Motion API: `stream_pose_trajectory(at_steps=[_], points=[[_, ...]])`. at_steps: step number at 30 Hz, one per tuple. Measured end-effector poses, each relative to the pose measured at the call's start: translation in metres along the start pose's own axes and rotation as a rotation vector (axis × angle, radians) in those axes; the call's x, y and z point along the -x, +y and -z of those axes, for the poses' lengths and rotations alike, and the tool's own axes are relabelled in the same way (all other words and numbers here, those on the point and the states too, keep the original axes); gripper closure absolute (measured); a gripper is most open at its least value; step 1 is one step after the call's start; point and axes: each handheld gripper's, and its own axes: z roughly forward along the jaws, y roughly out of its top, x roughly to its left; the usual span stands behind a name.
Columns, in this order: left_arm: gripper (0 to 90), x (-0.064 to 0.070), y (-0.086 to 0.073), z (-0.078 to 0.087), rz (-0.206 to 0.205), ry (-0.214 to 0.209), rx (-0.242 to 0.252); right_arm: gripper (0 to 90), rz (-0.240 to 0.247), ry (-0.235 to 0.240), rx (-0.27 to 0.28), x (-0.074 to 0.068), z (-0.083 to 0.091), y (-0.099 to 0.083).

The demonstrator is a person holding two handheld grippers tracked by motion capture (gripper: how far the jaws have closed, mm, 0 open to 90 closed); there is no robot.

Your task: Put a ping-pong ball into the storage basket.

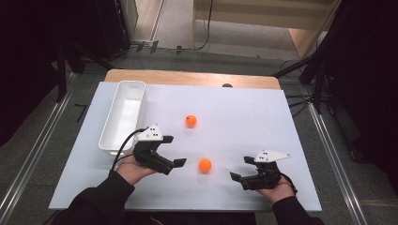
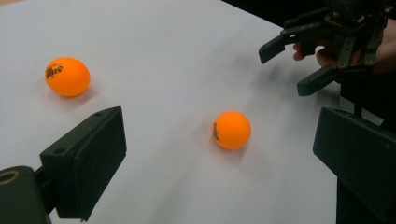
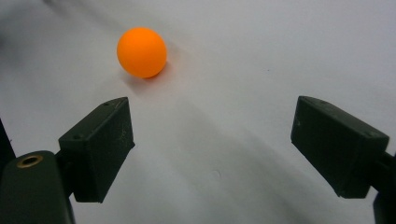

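High view: white board (image 1: pixel 263 117), long tray (image 1: pixel 123 115) by its left edge, two orange balls.
Near ball (image 1: pixel 204 164) lies mid-board between left gripper (image 1: pixel 172 152) and right gripper (image 1: pixel 238 169), both spread and empty; left is nearer.

bare table (image 1: pixel 244 122) around near ball (image 1: pixel 204 164), bin (image 1: pixel 123 115) leftward

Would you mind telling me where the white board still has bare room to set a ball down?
The widest bare patch is the far right of the board, beyond the far ball. The near left corner, below the bin, is also free. It is crowded between the left gripper and right gripper, around the near ball.
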Motion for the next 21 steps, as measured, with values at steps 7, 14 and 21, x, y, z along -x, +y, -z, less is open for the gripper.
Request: stream_pose_trajectory(at_steps=[7,14,21], points=[[2.9,-0.001,0.006,-0.005,-0.004,-0.001,0.007,11.6,0.004,-0.015,0.007,0.004,0.004,-0.003],[4.6,0.0,0.011,-0.011,-0.01,-0.002,0.008,11.6,0.008,-0.006,0.006,0.002,0.003,-0.005],[4.6,0.0,0.016,-0.021,-0.014,-0.016,0.002,11.6,0.005,-0.01,0.009,0.002,0.005,-0.007]])
